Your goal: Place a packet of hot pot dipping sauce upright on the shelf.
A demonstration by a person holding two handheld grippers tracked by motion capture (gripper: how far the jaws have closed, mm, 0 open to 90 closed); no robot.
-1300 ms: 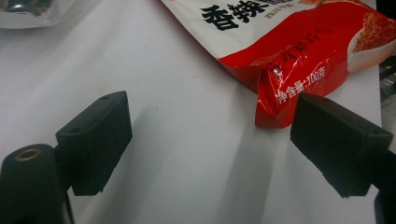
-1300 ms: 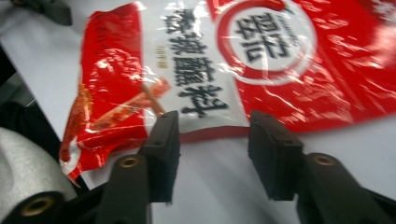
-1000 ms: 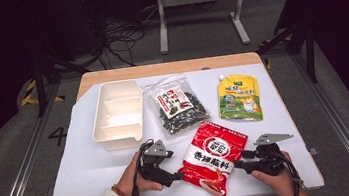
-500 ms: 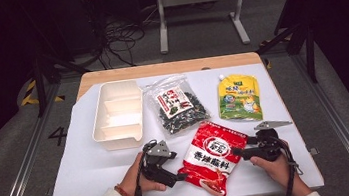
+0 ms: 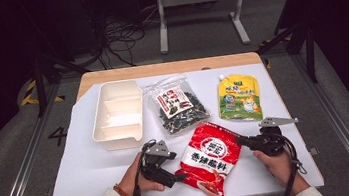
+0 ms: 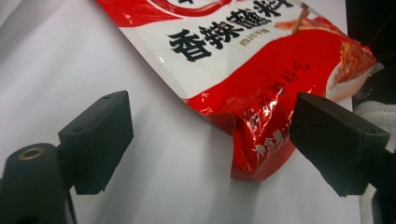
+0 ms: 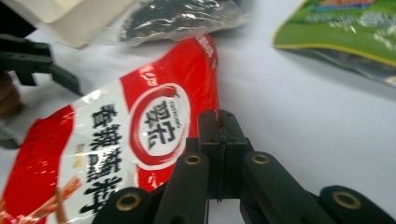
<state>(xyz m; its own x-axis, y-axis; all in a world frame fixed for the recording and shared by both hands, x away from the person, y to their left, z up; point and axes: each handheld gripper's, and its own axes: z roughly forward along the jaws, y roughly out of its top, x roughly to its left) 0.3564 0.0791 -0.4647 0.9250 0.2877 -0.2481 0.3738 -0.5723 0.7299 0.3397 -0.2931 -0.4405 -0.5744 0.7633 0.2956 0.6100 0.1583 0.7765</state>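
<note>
While the right tongs (image 7: 218, 122) clamp the red packet (image 5: 213, 156), the left tongs (image 6: 210, 140) gape (white tray (image 5: 108, 131) bare)

White table (image 5: 85, 164), divided cream tray (image 5: 117, 114) at back left, clear bag of dark dried food (image 5: 176, 110) beside it, yellow-green pouch (image 5: 239, 97) to the right, red snack bag (image 5: 212, 157) near the front edge, left gripper (image 5: 180, 178) at its left edge, right gripper (image 5: 239, 141) at its right edge
</note>
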